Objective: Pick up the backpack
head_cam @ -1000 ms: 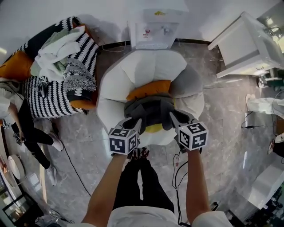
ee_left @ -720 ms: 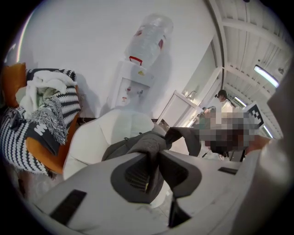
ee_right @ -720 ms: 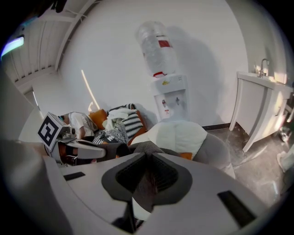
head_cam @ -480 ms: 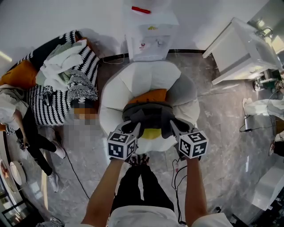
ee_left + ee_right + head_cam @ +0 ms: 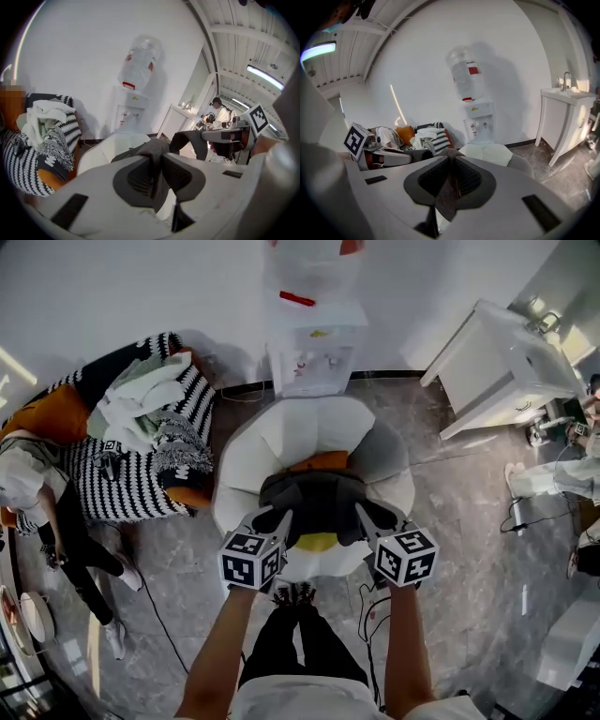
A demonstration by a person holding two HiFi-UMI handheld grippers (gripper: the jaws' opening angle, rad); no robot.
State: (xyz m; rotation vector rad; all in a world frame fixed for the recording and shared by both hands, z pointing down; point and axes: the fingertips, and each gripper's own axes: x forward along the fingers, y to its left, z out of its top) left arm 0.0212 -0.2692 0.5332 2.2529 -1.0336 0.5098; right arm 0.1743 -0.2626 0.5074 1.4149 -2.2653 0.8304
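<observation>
A dark grey backpack (image 5: 315,502) hangs between my two grippers above a white flower-shaped armchair (image 5: 281,442). My left gripper (image 5: 278,518) is shut on the fabric at the pack's left side; in the left gripper view a fold of the backpack (image 5: 154,152) is pinched between the jaws of that gripper (image 5: 157,176). My right gripper (image 5: 366,515) is shut on the pack's right side, with a strip of the backpack (image 5: 447,187) clamped between the jaws of that gripper (image 5: 450,180). A yellow part (image 5: 317,542) shows under the pack.
An orange cushion (image 5: 319,462) lies on the armchair behind the pack. A water dispenser (image 5: 314,343) stands against the wall. A striped sofa (image 5: 122,474) piled with clothes is at the left, a white cabinet with a sink (image 5: 497,367) at the right. Cables (image 5: 370,601) lie on the floor.
Both grippers have risen with the backpack, which now hangs higher and hides more of the orange cushion. The grip on both sides is unchanged.
</observation>
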